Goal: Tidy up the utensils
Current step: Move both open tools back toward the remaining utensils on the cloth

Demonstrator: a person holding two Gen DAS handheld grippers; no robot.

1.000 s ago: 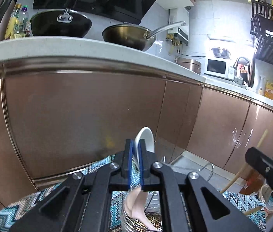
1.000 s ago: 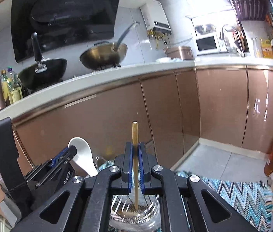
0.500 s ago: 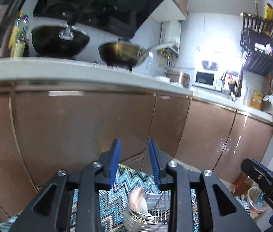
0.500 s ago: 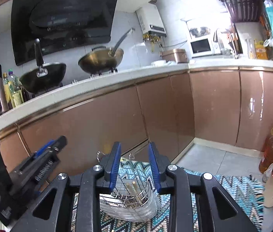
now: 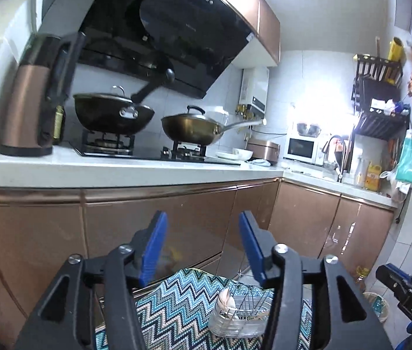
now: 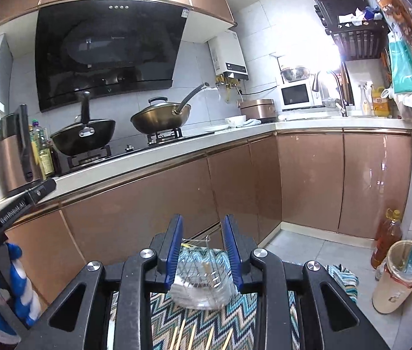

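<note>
A clear utensil holder with a wire basket [image 5: 239,316] stands on a zigzag-patterned cloth [image 5: 176,303]. A white spoon [image 5: 225,302] leans inside it at the left. My left gripper [image 5: 200,248] is open and empty, raised above the holder. In the right wrist view the holder [image 6: 203,280] sits below my right gripper [image 6: 203,250], which is open and empty; a chopstick [image 6: 206,268] stands inside. Several loose wooden chopsticks [image 6: 194,338] lie on the cloth near the bottom edge. The right gripper [image 5: 407,300] shows at the lower right of the left wrist view.
Copper-coloured cabinets [image 6: 153,201] and a white counter [image 6: 176,148] with two woks [image 6: 162,118] stand behind. A kettle [image 5: 31,102] stands at the counter's left. An oil bottle [image 6: 388,239] and a lined bin [image 6: 400,277] stand on the floor at right.
Both grippers opened and let go: the white spoon and the chopstick dropped into the holder. Both grippers then rose and pulled back, opening wider.
</note>
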